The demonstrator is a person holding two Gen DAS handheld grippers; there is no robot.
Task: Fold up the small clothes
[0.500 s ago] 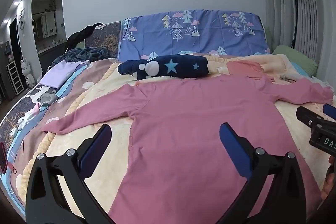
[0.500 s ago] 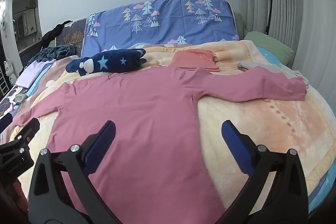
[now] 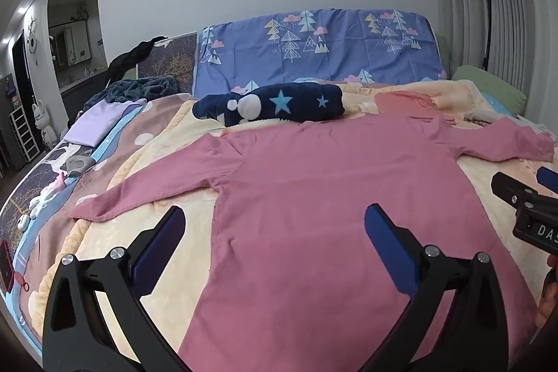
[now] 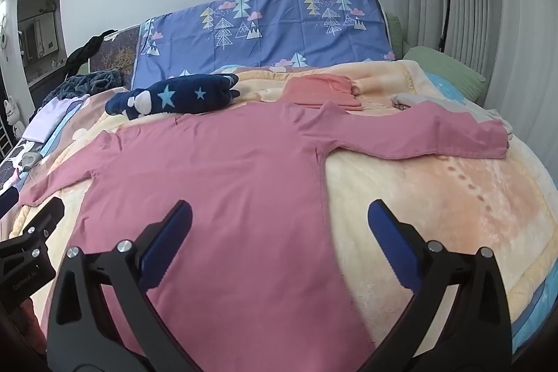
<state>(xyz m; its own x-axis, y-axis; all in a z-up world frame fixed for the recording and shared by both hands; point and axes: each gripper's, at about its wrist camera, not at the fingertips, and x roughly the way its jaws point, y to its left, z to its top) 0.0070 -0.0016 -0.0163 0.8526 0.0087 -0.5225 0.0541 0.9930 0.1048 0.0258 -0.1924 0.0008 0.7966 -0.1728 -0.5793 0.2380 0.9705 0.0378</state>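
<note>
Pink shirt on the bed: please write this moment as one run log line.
pink shirt: flat on blanket, sleeves spread, unfolded | left gripper: open, above shirt | right gripper: open, above shirt | held: nothing

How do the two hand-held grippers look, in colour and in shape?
Both are alike. The left hand-held gripper and right hand-held gripper have black frames with triangular cut-outs, silver screw heads, and two flat blue finger pads. White lettering marks the bodies. No cables or sleeves show.

A pink long-sleeved shirt (image 4: pixel 216 176) is lying spread flat on a peach blanket (image 4: pixel 436 197), sleeves outstretched, just ahead of the right gripper (image 4: pixel 279 232), whose blue-padded jaws are standing wide apart above its hem.
</note>
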